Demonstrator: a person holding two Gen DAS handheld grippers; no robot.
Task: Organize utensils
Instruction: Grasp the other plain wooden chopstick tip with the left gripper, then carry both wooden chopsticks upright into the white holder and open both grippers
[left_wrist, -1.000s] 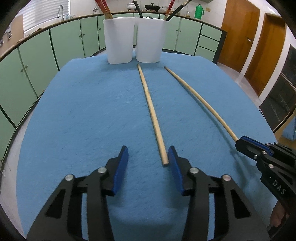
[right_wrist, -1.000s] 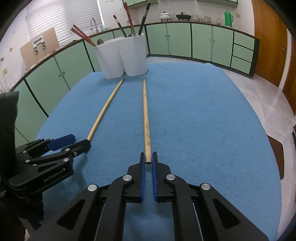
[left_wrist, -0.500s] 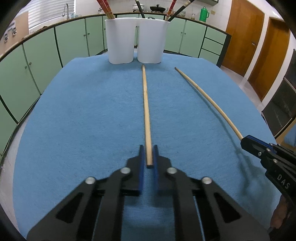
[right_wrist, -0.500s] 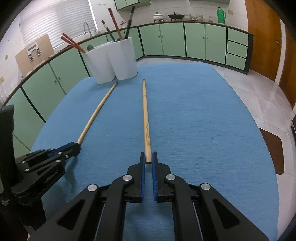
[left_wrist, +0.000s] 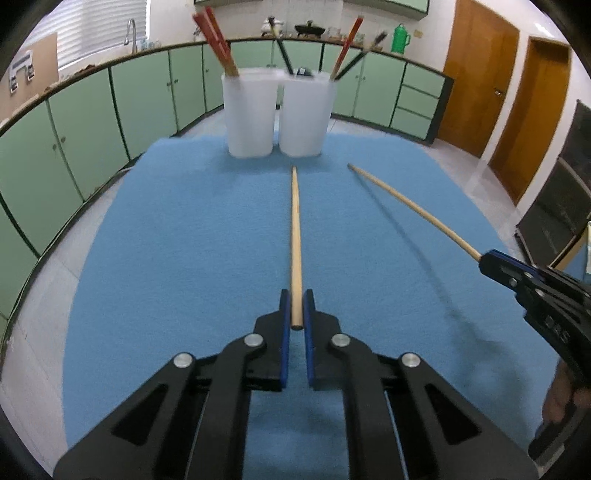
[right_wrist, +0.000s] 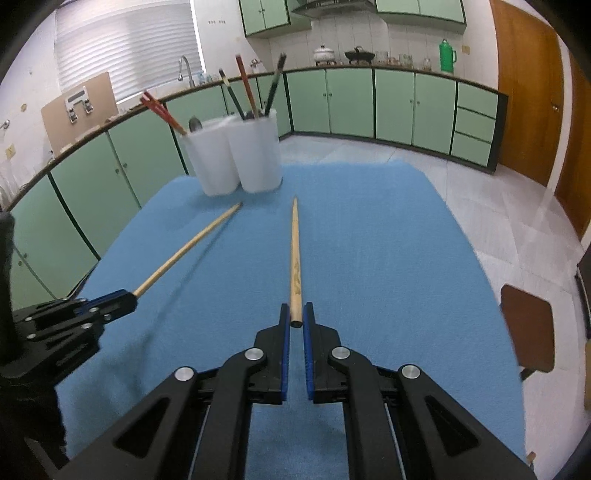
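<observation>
Lengthwise, chopstick (left_wrist: 296, 236) tip toward holders (left_wrist: 277, 112) (white)

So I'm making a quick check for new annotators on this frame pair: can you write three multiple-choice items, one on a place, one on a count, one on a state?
1. Where do the two white plastic utensil holders stand on the blue felt mat?
A. At its far edge, side by side
B. At its near edge
C. One at each end

2. How many plain light wooden chopsticks are out of the holders?
A. One
B. Two
C. Four

3. What is the left gripper doing?
A. Open over a bare mat
B. Shut on nothing
C. Shut on a chopstick's thick end

Answers:
1 A, both wrist views show them touching at the mat's far edge.
2 B, the left chopstick and the right chopstick, the latter in the right gripper.
3 C, its blue pads press the stick's end.
</observation>
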